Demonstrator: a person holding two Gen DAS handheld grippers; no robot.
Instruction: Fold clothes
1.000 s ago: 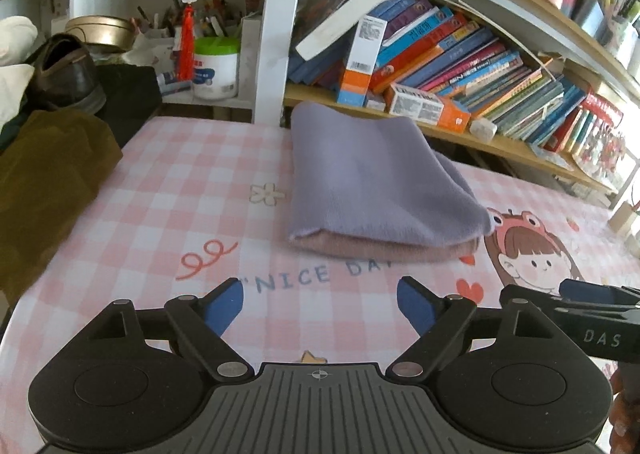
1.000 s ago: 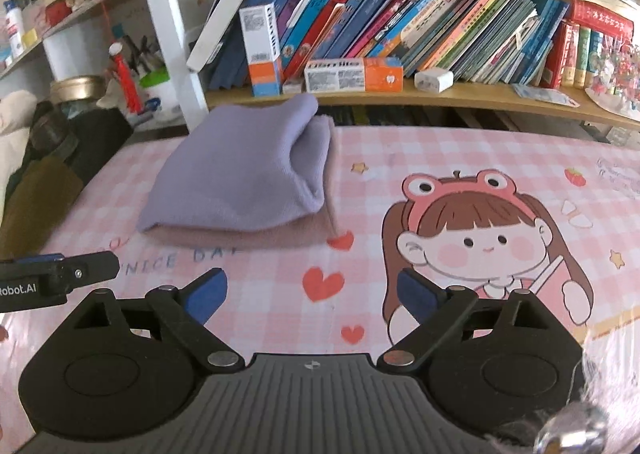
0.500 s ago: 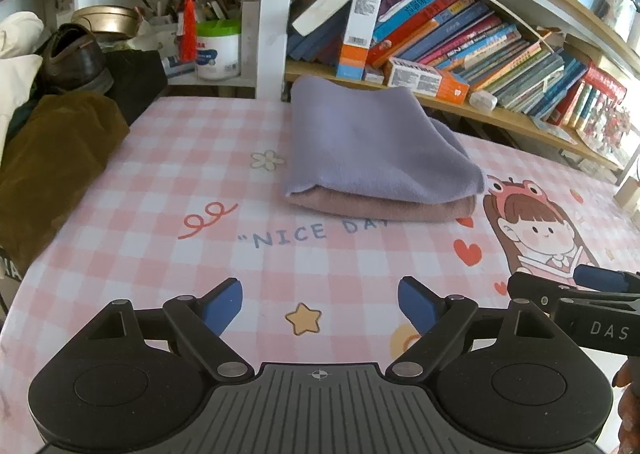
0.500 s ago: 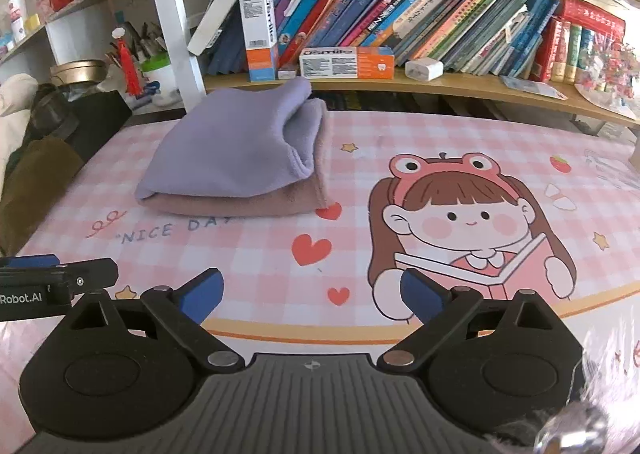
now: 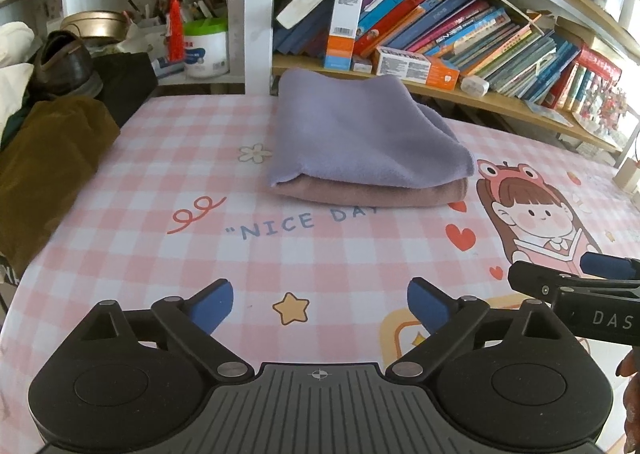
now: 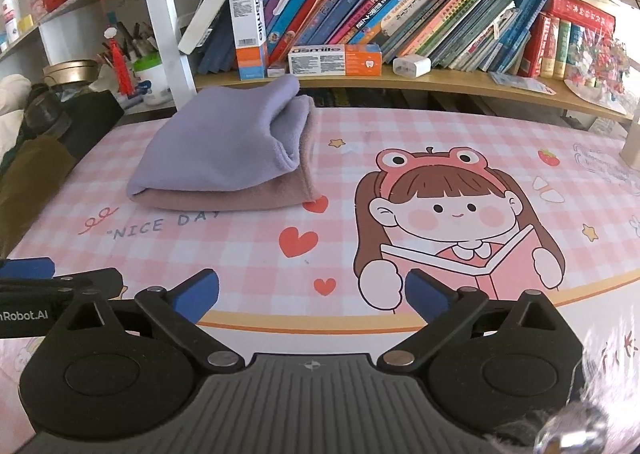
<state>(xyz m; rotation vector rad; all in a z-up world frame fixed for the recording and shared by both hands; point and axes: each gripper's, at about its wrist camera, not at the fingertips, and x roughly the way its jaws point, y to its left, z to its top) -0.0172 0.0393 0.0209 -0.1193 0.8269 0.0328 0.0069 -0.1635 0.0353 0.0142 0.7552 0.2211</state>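
On my far left a brown garment waits at the table edge; I judge it comes next, calling for a reach left. My left gripper tilts down, jaws opening, nothing between. The folded purple cloth lies ahead on a pink one, well apart. My right gripper matches, opening, empty.

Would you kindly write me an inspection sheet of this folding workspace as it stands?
Surface: pink checked tablecloth with cartoon print.
Job's things: lilac cloth folded, lying on folded pink cloth.
Clutter: brown garment and shoe at the left edge.
Grippers: left gripper and right gripper both opening, nothing between the jaws.
Cables: nothing seen.
Surroundings: bookshelf behind the table.
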